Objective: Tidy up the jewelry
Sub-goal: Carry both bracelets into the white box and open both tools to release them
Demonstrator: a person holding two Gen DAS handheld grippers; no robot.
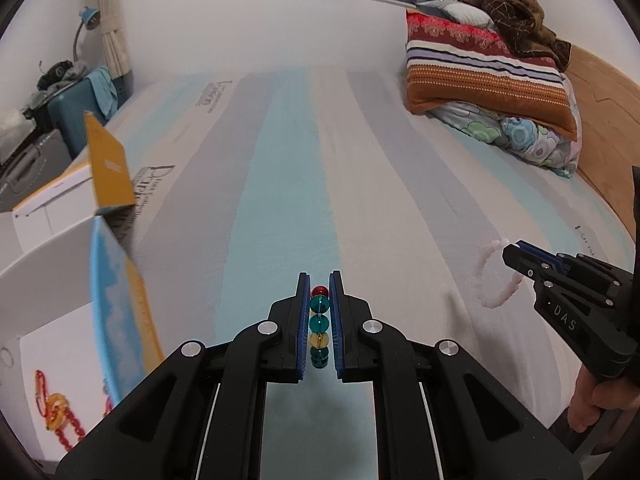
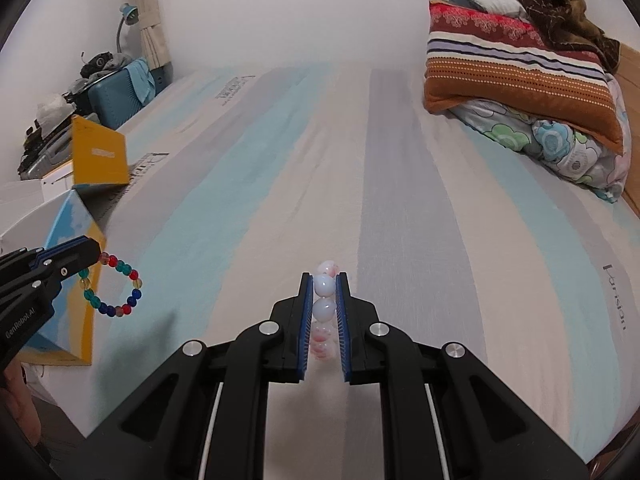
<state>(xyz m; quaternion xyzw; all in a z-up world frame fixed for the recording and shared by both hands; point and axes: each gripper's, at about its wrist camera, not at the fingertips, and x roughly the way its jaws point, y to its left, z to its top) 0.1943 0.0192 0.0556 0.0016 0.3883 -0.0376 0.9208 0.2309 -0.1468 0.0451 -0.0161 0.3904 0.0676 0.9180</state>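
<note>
Only left wrist view shows red jewelry in white box.

Left claw clamped on a multicolour bead bracelet, red, teal and amber beads lined up between the blue pads, held above the striped bed sheet. Right claw at frame right, pinching a pale pink-white bead bracelet that dangles clear of the bed. Open box at left, with red and orange jewelry inside.
</note>
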